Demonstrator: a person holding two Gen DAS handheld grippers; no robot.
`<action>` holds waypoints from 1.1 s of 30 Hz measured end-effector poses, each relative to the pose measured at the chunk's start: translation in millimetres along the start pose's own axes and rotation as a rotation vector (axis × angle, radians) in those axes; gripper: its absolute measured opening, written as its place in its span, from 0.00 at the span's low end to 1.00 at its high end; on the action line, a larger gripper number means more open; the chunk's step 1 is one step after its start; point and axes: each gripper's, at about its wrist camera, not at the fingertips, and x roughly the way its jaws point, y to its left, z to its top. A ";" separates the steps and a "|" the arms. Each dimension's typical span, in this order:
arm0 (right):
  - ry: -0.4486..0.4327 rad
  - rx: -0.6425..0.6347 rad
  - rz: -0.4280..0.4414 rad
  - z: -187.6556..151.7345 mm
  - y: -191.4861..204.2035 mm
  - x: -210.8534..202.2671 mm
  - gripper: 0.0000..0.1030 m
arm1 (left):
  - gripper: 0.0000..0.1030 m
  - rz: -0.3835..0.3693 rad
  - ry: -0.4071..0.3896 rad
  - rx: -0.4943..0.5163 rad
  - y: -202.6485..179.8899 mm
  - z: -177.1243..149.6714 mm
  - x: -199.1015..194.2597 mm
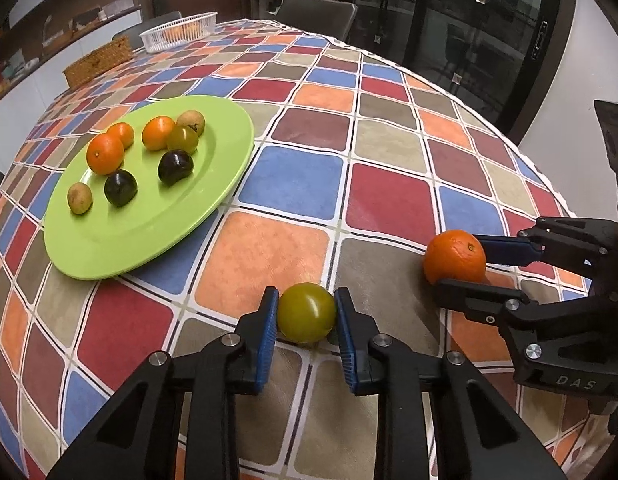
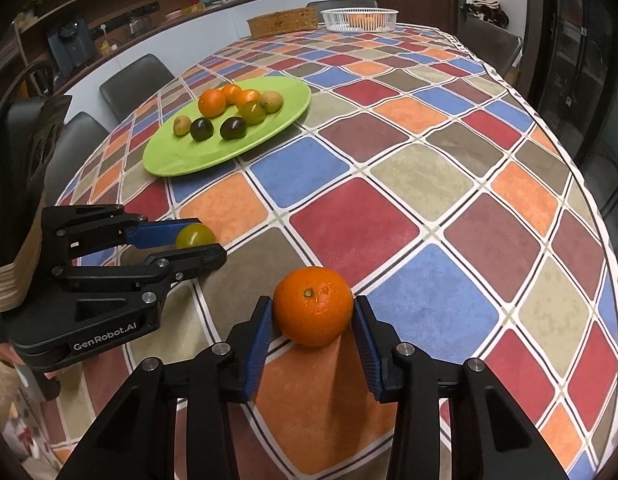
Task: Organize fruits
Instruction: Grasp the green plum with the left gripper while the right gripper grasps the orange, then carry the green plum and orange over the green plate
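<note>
Left wrist view: your left tool brackets a yellow-green fruit that sits on the desk. Both blue pads lie against or just beside the fruit's sides; whether they are pressing it cannot be told. The fruit rests on the checked cloth, on the near side of the green plate and well apart from it.

Right wrist view: your right tool stands around an orange. The pads touch or nearly touch its flanks, stem end facing up. A firm clamp cannot be confirmed here either. The orange sits on the desk, nearer to you than the plate and off to the right of the yellow-green fruit.

Reference landmark: the green plate. On it lie:
- three oranges toward the far left part;
- two dark fruits near the middle;
- one yellow-green fruit touching one orange;
- two small tan fruits, one at the near left edge and one at the far edge.

Beyond the plate, at the far end of the desk, stands a white slotted basket with orange fruit inside. A woven box stands beside the basket, on the plate's side of it. Dark chairs stand along the desk edge behind the plate.
</note>
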 end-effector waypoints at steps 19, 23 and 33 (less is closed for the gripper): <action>-0.142 -0.070 0.027 11.7 29.4 -53.8 0.40 | 0.27 0.031 -0.168 -0.052 0.9 -7.3 -76.1; -0.174 -0.090 0.039 17.6 37.7 -63.1 0.40 | 0.27 0.054 -0.211 -0.059 3.2 -7.1 -93.5; -0.245 -0.145 0.077 44.7 60.5 -73.4 0.40 | 0.27 0.112 -0.300 -0.091 25.4 -1.2 -128.2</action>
